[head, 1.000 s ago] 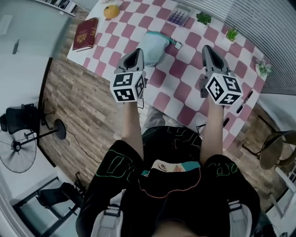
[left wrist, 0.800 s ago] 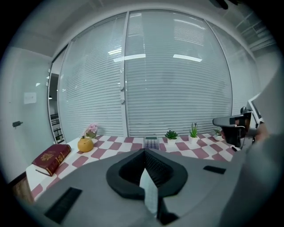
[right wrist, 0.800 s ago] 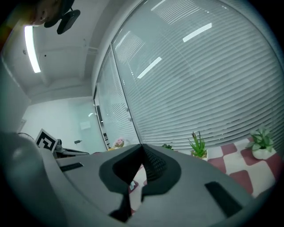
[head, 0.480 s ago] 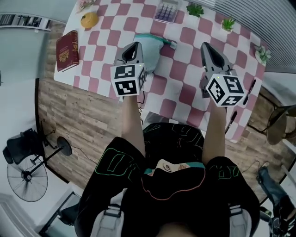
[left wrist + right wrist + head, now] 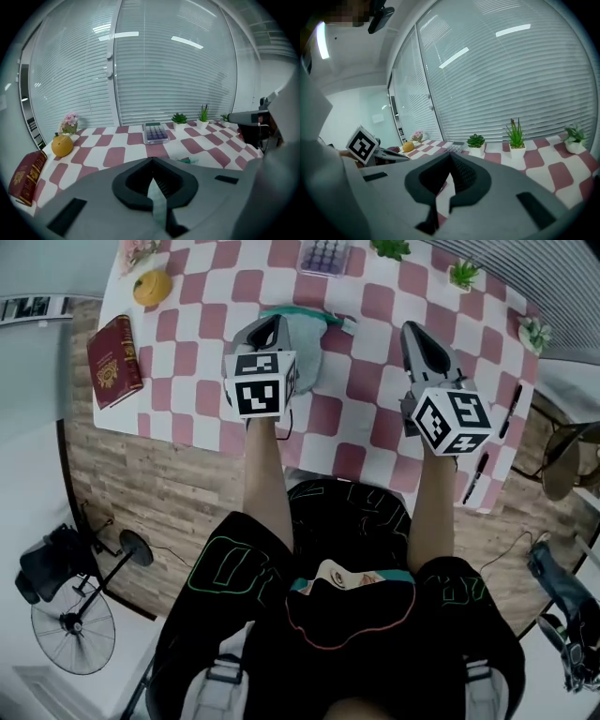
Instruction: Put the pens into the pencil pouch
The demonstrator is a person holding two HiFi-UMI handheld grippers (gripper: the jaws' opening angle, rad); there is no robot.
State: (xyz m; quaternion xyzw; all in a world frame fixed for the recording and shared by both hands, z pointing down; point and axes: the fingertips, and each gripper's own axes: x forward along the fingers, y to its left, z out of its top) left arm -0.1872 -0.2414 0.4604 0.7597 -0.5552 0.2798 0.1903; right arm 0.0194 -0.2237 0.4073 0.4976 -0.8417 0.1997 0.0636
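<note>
Head view shows us our left tool (image 5: pixel 270 326) and right tool (image 5: pixel 412 331) both pressed together and empty, the pencil pouch (image 5: pixel 307 354) just beside the left one, and the pens (image 5: pixel 511 411) lying at the right edge of the surface (image 5: pixel 370 371), where we judge a clumsy nudge could roll them off, while the calculator (image 5: pixel 325 254) and plants (image 5: pixel 464 276) stand clear of the way.

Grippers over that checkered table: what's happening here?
A person holds a gripper in each hand above a checkered table. The left gripper is near a pale green pencil pouch, and the right gripper is off to its side. Both are shut and empty. Two black pens lie near the table's right edge, not yet picked up.
</note>
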